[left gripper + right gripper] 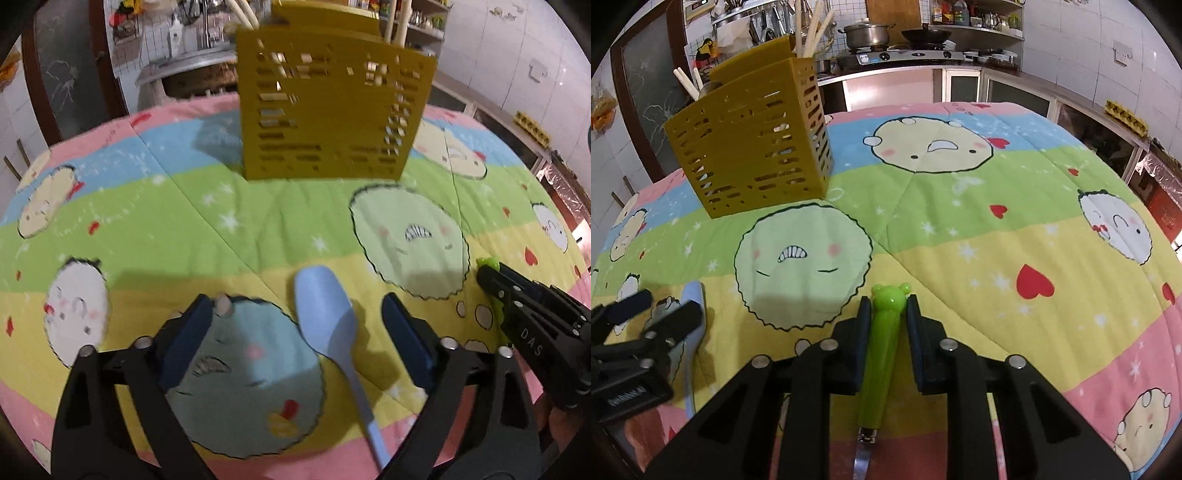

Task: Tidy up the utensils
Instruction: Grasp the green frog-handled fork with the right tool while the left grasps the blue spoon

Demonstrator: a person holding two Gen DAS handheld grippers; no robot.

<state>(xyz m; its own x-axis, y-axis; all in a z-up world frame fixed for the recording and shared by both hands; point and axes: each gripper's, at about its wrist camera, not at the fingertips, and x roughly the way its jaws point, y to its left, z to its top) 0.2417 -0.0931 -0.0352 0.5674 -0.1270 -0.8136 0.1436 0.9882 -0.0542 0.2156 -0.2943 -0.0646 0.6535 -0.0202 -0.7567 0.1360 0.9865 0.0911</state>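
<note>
A light blue spoon [327, 317] lies on the patterned cloth, bowl away from me, between the wide-apart fingers of my left gripper [297, 310], which stands open without touching it. My right gripper [886, 308] is shut on a green bear-headed utensil handle [884, 339], whose metal end shows below the pads. A yellow slotted utensil holder [332, 110] stands upright further back on the table, with pale chopsticks [812, 26] sticking out. In the left wrist view the right gripper [491, 280] sits at the right edge. The blue spoon [692, 332] shows partly behind the left gripper [661, 306] in the right wrist view.
The table is covered by a colourful cartoon cloth [997, 229]. Behind it run a kitchen counter with a stove and pot [868, 33], shelves and a tiled wall. An egg carton [1126, 114] rests on the right-hand counter.
</note>
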